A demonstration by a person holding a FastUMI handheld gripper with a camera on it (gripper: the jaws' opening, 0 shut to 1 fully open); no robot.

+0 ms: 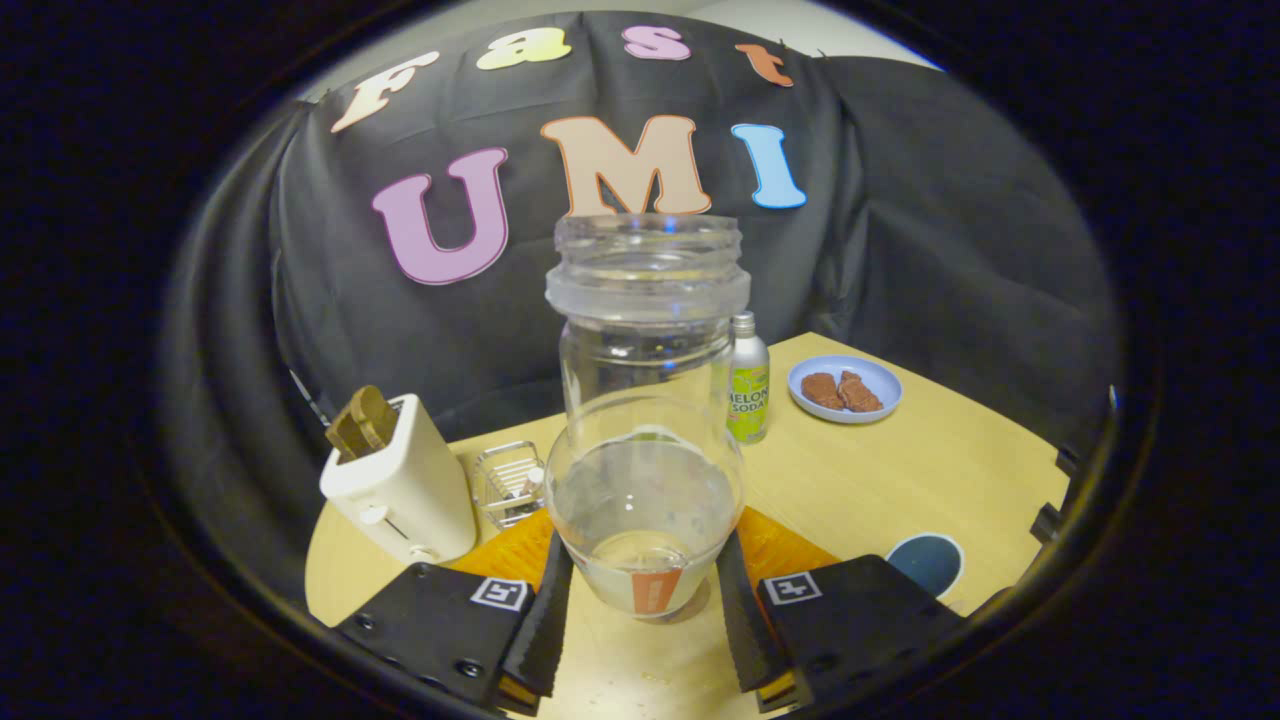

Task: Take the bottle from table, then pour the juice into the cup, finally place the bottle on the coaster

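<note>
A clear, uncapped bottle [645, 420] stands upright between my fingers, with a little pale liquid in its rounded lower part and an orange label near its base. My gripper [645, 610] is shut on the bottle, one finger against each side low down. The base is at table level and casts a small shadow. A dark blue round coaster [925, 562] lies on the wooden table [900, 480] just to the right of the right finger [740, 620].
An orange mat [780, 550] lies behind the fingers. A cream toaster [400, 490] and a small wire basket [508, 483] stand to the left. Behind the bottle are a green soda bottle [748, 380] and a blue plate [845, 390] of brown food.
</note>
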